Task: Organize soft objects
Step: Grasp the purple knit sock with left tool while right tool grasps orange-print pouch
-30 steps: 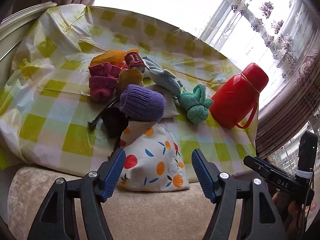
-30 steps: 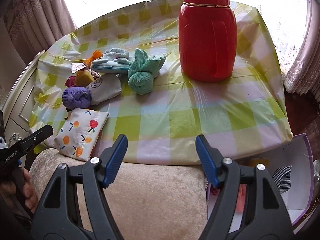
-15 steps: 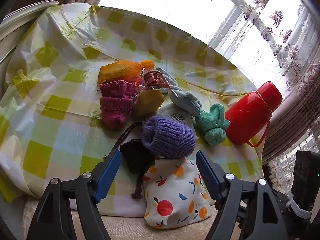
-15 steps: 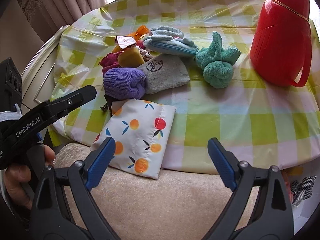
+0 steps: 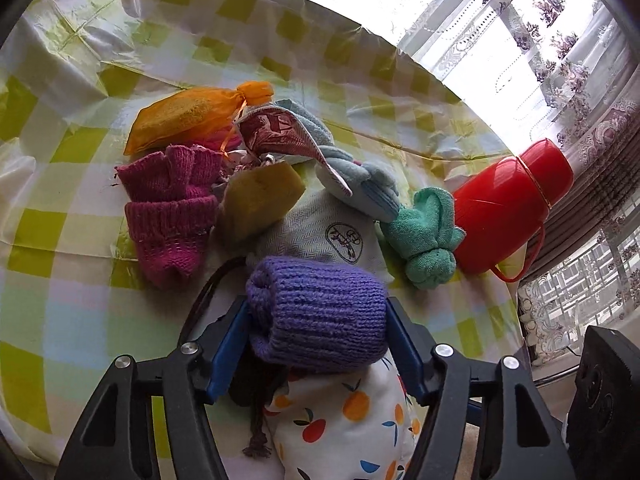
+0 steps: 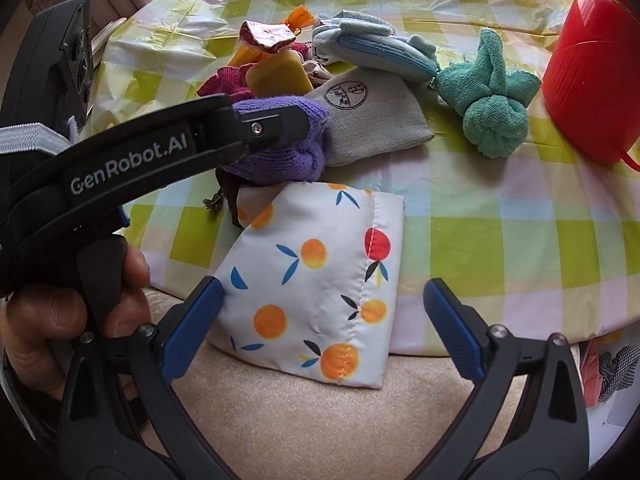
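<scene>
A pile of soft things lies on the checked tablecloth [image 5: 60, 240]. My left gripper [image 5: 318, 344] has its blue pads on both sides of a rolled purple knit sock [image 5: 320, 312], also in the right wrist view [image 6: 288, 152]; the jaws touch it. Around it lie a magenta knit glove [image 5: 168, 208], an orange mesh pouch [image 5: 188, 116], a grey pouch [image 5: 320, 224], a light blue plush [image 5: 360, 180] and a teal towel knot [image 5: 428, 236]. My right gripper [image 6: 324, 324] is open around the near edge of a white fruit-print pouch [image 6: 316, 280].
A red thermos jug [image 5: 508, 208] stands at the right of the table, close to the teal knot. A beige cushioned edge [image 6: 320, 420] runs along the front. A box with fabric scraps [image 6: 608, 368] sits low at the right. A window with lace curtains [image 5: 560, 40] is behind.
Both grippers moved forward toward the pile. My left gripper closed in around the purple sock. My right gripper came up to the fruit-print pouch, still open.
</scene>
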A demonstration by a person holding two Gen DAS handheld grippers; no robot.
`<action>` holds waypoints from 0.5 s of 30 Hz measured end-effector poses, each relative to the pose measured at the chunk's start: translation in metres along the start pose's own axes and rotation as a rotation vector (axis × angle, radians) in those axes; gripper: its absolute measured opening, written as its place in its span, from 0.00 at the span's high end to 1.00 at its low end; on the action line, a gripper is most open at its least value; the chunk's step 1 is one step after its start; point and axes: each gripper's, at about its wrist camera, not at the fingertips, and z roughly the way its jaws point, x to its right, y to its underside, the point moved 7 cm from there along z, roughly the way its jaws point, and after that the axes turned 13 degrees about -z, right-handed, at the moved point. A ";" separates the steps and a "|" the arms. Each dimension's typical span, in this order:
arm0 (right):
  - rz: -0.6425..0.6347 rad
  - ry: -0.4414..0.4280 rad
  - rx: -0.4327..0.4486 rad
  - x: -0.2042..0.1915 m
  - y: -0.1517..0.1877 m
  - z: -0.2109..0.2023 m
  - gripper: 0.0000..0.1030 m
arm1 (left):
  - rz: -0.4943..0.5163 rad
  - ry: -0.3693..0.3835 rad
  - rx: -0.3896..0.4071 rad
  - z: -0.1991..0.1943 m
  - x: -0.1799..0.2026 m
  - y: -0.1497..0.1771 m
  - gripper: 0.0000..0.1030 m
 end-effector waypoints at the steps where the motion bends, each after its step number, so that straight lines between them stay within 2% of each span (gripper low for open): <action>1: 0.002 -0.005 -0.008 -0.003 -0.002 0.003 0.01 | 0.001 0.011 0.005 -0.002 0.000 0.000 0.42; 6: 0.007 -0.047 -0.023 -0.011 -0.007 0.016 0.00 | -0.046 0.005 0.080 -0.018 -0.017 -0.008 0.46; 10: 0.001 -0.013 -0.047 -0.013 -0.008 0.027 0.00 | -0.047 -0.001 0.145 -0.036 -0.024 -0.011 0.46; 15: -0.027 0.026 -0.070 -0.014 -0.009 0.037 0.00 | -0.094 0.003 0.200 -0.051 -0.036 -0.010 0.46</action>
